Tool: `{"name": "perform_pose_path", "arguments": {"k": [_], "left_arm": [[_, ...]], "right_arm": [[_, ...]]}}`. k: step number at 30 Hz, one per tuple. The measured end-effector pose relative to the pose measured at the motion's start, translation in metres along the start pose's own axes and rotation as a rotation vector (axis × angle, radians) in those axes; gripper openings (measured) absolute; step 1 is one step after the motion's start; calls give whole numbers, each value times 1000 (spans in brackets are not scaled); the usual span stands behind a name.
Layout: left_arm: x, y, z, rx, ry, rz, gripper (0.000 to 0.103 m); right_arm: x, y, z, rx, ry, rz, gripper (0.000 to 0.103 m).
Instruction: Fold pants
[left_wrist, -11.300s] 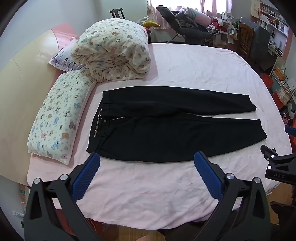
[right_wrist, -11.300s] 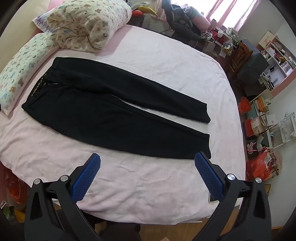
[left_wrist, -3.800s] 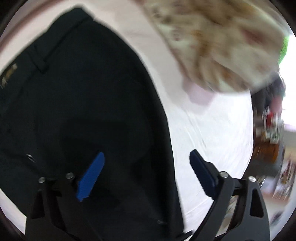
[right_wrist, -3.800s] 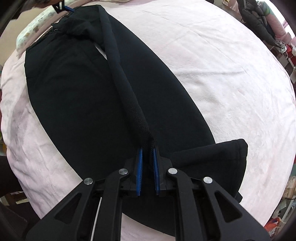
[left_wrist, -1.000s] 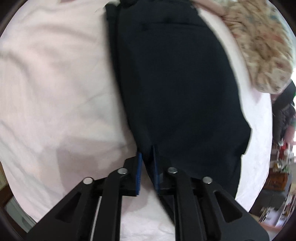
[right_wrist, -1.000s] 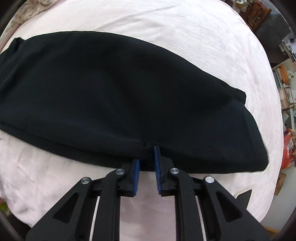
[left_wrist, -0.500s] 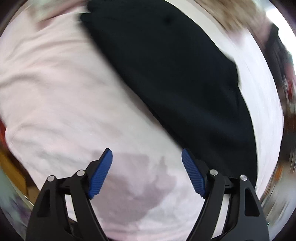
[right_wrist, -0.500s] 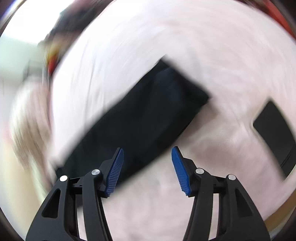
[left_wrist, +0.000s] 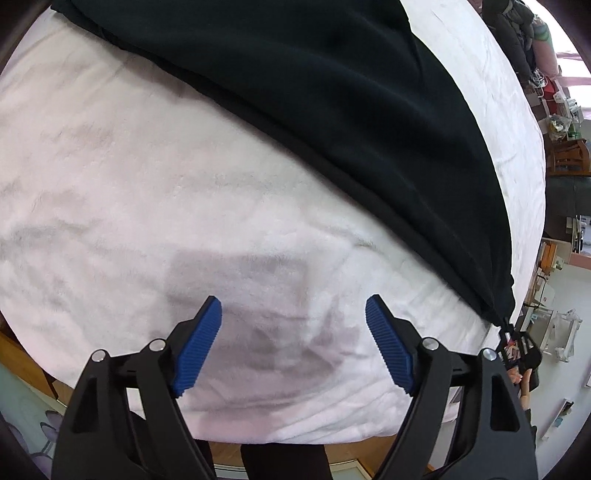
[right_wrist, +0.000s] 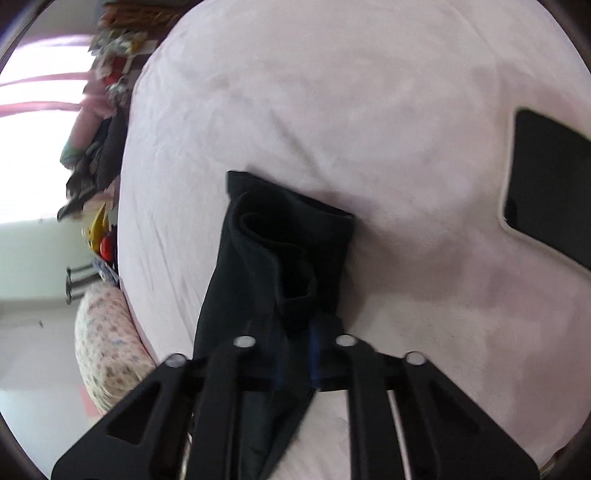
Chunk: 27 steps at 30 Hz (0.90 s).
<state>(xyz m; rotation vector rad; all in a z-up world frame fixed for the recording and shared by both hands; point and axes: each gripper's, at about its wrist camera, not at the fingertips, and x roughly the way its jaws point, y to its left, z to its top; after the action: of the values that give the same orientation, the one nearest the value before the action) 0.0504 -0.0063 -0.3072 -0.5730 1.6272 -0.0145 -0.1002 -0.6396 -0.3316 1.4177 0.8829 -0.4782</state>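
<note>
The black pants (left_wrist: 332, 92) lie folded lengthwise on the pink bed sheet (left_wrist: 129, 192), running from upper left to the right edge in the left wrist view. My left gripper (left_wrist: 293, 343) is open and empty, above bare sheet in front of the pants. In the right wrist view my right gripper (right_wrist: 295, 354) is shut on the hem end of the pants (right_wrist: 280, 243), with cloth bunched between the jaws. The right gripper (left_wrist: 511, 334) also shows at the leg end in the left wrist view.
A patterned pillow (right_wrist: 107, 339) lies at the bed's left edge in the right wrist view. A dark flat object (right_wrist: 550, 184) lies on the sheet at the right. Cluttered furniture (left_wrist: 554, 122) stands beyond the bed. Wooden floor (left_wrist: 22, 362) shows below the bed edge.
My left gripper let go of the pants edge, opened and drew back over bare sheet. My right gripper let go, swung round to the leg end and shut on the hem.
</note>
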Motion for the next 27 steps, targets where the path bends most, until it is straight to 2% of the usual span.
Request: {"name": "perform_pose_path", "arguments": {"k": [3, 6, 7, 8, 9, 11, 12, 13, 16, 19, 21, 22, 24, 27], "left_arm": [[-3, 0, 1, 17, -12, 2, 82], [-2, -1, -2, 30, -17, 4, 83], [-1, -3, -6, 28, -16, 6, 83], [0, -3, -6, 25, -13, 5, 83], [2, -5, -8, 22, -6, 5, 83], [3, -3, -11, 22, 6, 8, 83], [3, -4, -12, 24, 10, 7, 83], [3, -3, -13, 28, 9, 9, 83], [1, 1, -16, 44, 0, 20, 83], [-1, 5, -13, 34, -8, 19, 84], [-2, 7, -14, 18, -11, 9, 84], [-2, 7, -14, 13, -11, 2, 84], [-3, 9, -15, 21, -13, -14, 86], [1, 9, -20, 44, -11, -22, 87]], "right_arm": [[-18, 42, 7, -178, -26, 43, 9], [-45, 83, 8, -364, -111, 203, 9], [-47, 93, 8, -447, -148, 198, 9], [-41, 95, 8, -500, -164, 139, 9], [-24, 87, 15, -504, -140, 28, 9], [8, 47, 31, -366, -49, -126, 9], [19, 26, 35, -297, -8, -185, 9], [23, 15, 35, -277, 0, -202, 9], [19, 15, 30, -286, -33, -185, 9], [9, 11, 26, -222, 4, -192, 16], [-6, 10, 13, -189, -7, -168, 19], [-16, 10, -4, -190, -5, -136, 19], [-13, 23, -39, -212, 70, -37, 19], [24, 47, -115, -208, 319, 147, 19]]}}
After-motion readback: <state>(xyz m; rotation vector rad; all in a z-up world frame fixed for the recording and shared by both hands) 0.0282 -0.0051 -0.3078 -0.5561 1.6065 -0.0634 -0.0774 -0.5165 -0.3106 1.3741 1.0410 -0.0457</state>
